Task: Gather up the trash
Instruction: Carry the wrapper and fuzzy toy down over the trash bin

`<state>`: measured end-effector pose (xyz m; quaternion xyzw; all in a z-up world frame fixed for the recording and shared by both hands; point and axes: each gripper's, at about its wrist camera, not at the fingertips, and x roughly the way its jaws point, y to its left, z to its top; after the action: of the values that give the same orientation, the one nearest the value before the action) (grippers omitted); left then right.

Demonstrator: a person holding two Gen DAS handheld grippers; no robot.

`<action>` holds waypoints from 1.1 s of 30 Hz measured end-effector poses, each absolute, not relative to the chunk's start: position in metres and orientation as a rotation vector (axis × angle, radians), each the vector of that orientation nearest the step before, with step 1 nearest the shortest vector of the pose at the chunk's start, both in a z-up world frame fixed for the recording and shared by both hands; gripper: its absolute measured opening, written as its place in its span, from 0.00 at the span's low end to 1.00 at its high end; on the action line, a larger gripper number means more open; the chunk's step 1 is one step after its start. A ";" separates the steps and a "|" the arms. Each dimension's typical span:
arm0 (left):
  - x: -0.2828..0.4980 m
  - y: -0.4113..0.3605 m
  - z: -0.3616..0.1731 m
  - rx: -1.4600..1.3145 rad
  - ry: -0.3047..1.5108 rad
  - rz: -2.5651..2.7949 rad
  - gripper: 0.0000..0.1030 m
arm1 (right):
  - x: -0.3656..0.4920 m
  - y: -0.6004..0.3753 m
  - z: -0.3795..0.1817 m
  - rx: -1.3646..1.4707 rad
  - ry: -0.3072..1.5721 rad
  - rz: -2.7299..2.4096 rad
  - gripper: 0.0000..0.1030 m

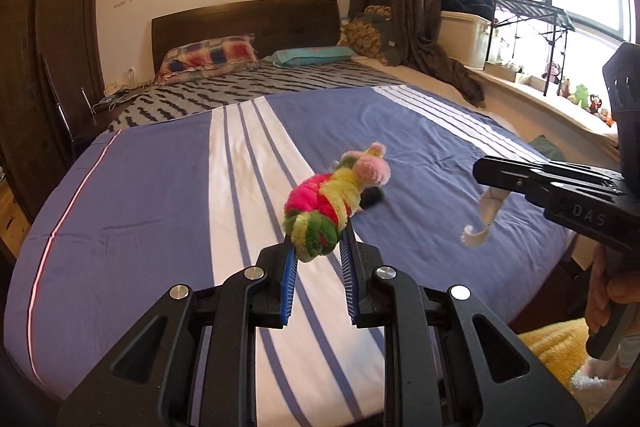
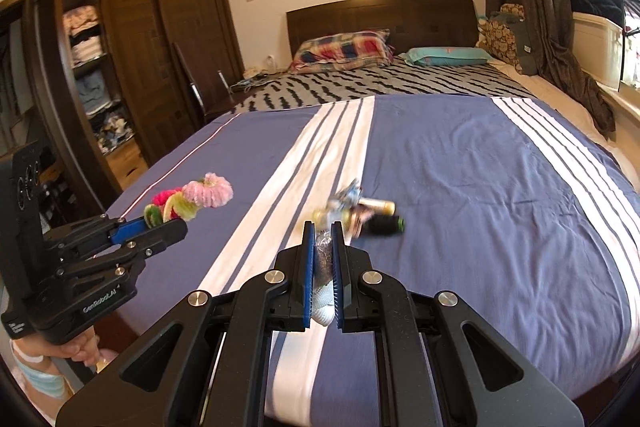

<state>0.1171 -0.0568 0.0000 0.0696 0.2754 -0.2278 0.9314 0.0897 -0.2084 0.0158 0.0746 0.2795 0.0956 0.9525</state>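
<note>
While both grippers hang above the striped bed (image 1: 160,187), the left gripper (image 1: 318,247) clamps a fuzzy pink, yellow and green coil (image 1: 332,199); the right gripper (image 2: 322,239) pinches a white wrapper (image 2: 322,307). More litter (image 2: 372,215) lies on the bed ahead.

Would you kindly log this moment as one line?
left claw: shut on chenille toy | right claw: shut on white wrapper | bed: bottles remain

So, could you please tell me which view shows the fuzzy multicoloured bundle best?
The left wrist view: the fuzzy bundle sits centred and close, clamped in the left gripper. The right wrist view shows it small, sideways, at the left edge.
</note>
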 end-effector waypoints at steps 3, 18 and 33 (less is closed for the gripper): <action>0.084 -0.056 -0.009 0.138 0.573 -0.475 0.18 | 0.060 -0.204 0.011 0.150 0.562 0.211 0.09; -0.006 -0.045 -0.133 0.145 0.875 -0.514 0.19 | -0.033 -0.194 -0.091 0.162 0.757 0.208 0.09; 0.003 -0.054 -0.283 0.155 1.244 -0.510 0.19 | -0.027 -0.179 -0.229 0.206 1.072 0.183 0.09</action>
<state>0.0031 -0.0540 -0.2835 0.0716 0.5755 -0.2359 0.7798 -0.0275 -0.1785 -0.2291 0.0980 0.5091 0.0870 0.8507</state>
